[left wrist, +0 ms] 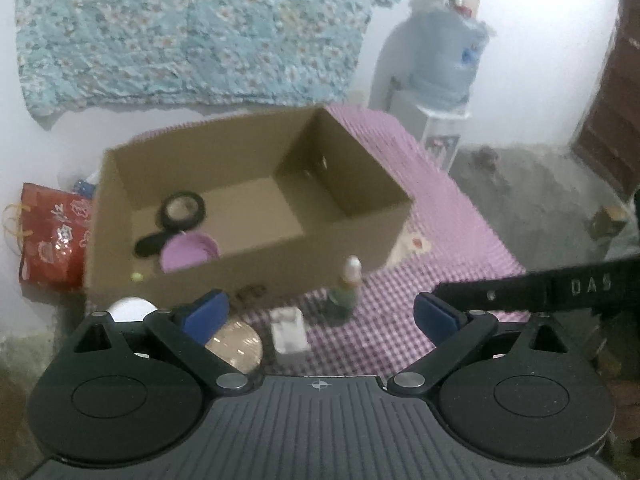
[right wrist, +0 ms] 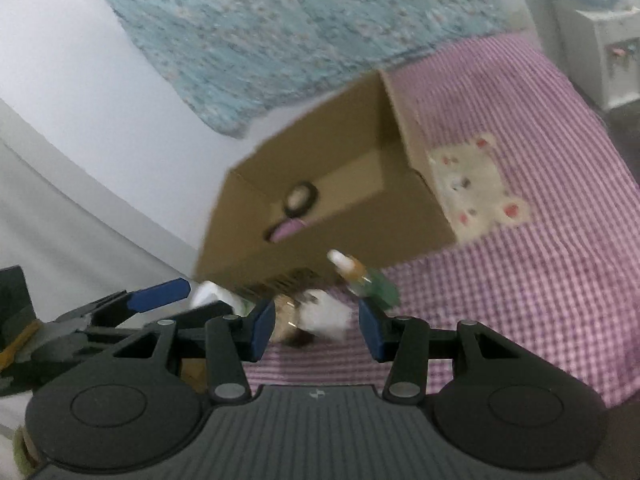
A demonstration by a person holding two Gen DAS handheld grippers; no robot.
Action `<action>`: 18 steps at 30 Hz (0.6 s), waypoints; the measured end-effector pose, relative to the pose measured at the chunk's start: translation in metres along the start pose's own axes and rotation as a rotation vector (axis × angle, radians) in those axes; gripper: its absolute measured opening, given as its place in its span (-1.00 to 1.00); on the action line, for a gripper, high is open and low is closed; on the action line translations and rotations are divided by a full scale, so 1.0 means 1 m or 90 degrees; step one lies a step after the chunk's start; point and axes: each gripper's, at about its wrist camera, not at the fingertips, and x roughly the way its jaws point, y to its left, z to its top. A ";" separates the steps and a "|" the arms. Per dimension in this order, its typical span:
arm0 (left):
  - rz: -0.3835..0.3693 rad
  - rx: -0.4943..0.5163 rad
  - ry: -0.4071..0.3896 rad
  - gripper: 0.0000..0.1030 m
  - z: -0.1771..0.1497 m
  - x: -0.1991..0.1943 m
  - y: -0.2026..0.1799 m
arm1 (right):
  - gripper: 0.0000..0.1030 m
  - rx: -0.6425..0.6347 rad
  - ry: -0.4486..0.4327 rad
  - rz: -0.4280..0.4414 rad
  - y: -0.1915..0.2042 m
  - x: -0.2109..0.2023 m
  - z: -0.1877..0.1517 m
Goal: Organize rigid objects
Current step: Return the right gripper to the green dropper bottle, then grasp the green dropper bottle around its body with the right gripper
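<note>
An open cardboard box [left wrist: 352,236] [right wrist: 404,216] stands on a pink checked cloth [left wrist: 440,240] [right wrist: 540,280]. In it lie a black tape roll [left wrist: 183,208] [right wrist: 301,199], a purple lid [left wrist: 190,253] [right wrist: 289,230] and a flat black thing [left wrist: 149,245]. In front of the box are a green bottle with a white cap [left wrist: 345,288] [right wrist: 362,276], a small white box [left wrist: 290,330] [right wrist: 325,316], a round tan disc [left wrist: 237,346] [right wrist: 283,320] and a white round thing [left wrist: 130,308]. My left gripper [left wrist: 322,314] is wide open and empty above them. My right gripper [right wrist: 316,332] is partly open; the white box lies just ahead of its gap, untouched.
A red gift bag [left wrist: 52,240] leans by the box's left side. A water dispenser [left wrist: 444,64] and a brown door [left wrist: 612,100] stand at the right, beyond bare floor. A blue floral cloth [left wrist: 200,28] hangs on the wall. The right gripper's finger [left wrist: 520,286] crosses the left wrist view.
</note>
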 end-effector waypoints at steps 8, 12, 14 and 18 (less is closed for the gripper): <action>0.016 0.087 0.005 0.91 -0.020 0.031 -0.030 | -0.04 -0.001 -0.012 -0.043 -0.021 0.005 -0.003; 0.024 0.128 -0.012 0.84 -0.026 0.042 -0.037 | -0.04 -0.019 -0.009 -0.051 -0.024 0.009 -0.008; 0.031 0.145 -0.015 0.77 -0.025 0.050 -0.039 | -0.04 -0.036 -0.005 -0.053 -0.023 0.015 -0.007; 0.039 0.162 -0.016 0.51 -0.026 0.063 -0.041 | -0.04 -0.074 0.001 -0.053 -0.015 0.030 -0.003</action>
